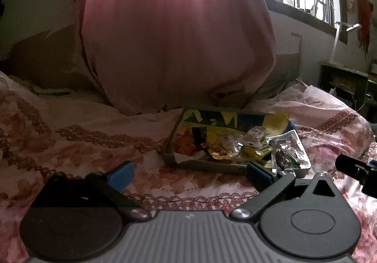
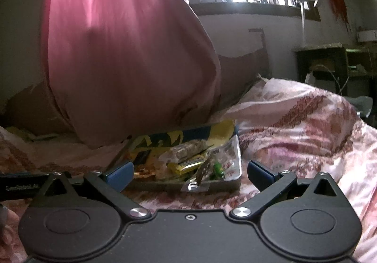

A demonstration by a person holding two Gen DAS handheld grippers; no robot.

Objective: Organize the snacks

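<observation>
Left wrist: snacks (image 1: 245,147) heaped, crinkly, mixed wrappers.

The bedspread (image 1: 94,135) is looking like soft printed cloth, matt, with lacy trim. The pink curtain (image 1: 174,34) is hanging as thin fabric with a slight sheen. The snack wrappers (image 2: 188,164) are showing up as crinkly glossy foil and clear plastic, sitting in a tray (image 2: 233,182) that's looking like shiny metal. Both claws are looking like matt black plastic with smooth blue pads (image 1: 122,174).
</observation>
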